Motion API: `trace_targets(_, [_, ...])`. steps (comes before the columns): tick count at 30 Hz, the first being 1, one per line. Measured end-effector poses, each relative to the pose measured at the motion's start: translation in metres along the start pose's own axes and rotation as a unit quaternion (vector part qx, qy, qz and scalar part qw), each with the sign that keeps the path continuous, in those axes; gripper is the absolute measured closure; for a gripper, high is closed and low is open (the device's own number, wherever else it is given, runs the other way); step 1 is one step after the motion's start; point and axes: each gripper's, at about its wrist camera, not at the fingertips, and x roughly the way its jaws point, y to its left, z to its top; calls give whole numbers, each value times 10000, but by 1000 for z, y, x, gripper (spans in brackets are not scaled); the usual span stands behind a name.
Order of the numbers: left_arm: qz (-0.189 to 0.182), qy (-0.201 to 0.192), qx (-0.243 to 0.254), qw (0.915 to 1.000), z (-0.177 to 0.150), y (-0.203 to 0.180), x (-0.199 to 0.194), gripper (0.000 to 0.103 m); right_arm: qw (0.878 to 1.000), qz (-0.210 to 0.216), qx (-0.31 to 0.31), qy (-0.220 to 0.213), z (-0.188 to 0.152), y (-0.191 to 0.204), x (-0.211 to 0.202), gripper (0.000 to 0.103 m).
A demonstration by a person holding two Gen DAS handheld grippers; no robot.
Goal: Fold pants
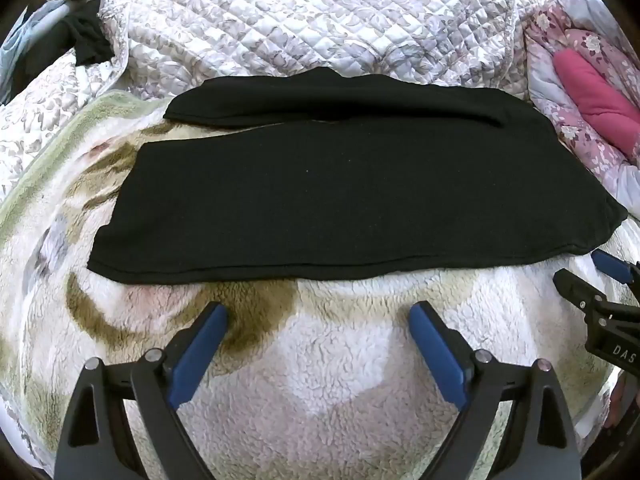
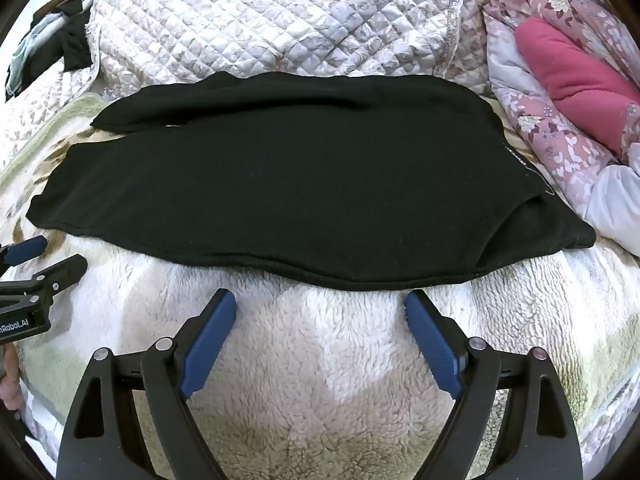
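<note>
Black pants [image 1: 340, 192] lie flat across a fleece blanket, legs pointing left and waist to the right; they also show in the right wrist view [image 2: 300, 184]. The far leg [image 1: 320, 100] lies slightly apart from the near one. My left gripper [image 1: 320, 312] is open and empty, just short of the pants' near edge, toward the leg end. My right gripper [image 2: 320, 300] is open and empty, close to the near edge by the waist end. Each gripper shows at the side of the other's view, the right one [image 1: 592, 276] and the left one [image 2: 44, 256].
A fluffy white and tan blanket [image 1: 320, 380] covers the bed under the pants. A quilted floral cover [image 1: 300, 20] lies behind. A pink floral quilt with a pink pillow [image 2: 568, 80] sits at the right. Dark clothes [image 1: 80, 36] hang at the far left.
</note>
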Motion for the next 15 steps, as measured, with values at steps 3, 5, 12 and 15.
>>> trace_targets(3, [-9,-8,-5,10000,0,0,0,8,10000,7,7,9,0,0,0,16])
trace_targets(5, [-4,-14,-6,10000,0,0,0,8,10000,8,8,8,0,0,0,16])
trace_targets(12, [2,0,-3,10000,0,-4,0,7,10000,11,12,16,0,0,0,16])
trace_targets(15, [2,5,-11,10000,2,-3,0,6,10000,10,13,13,0,0,0,16])
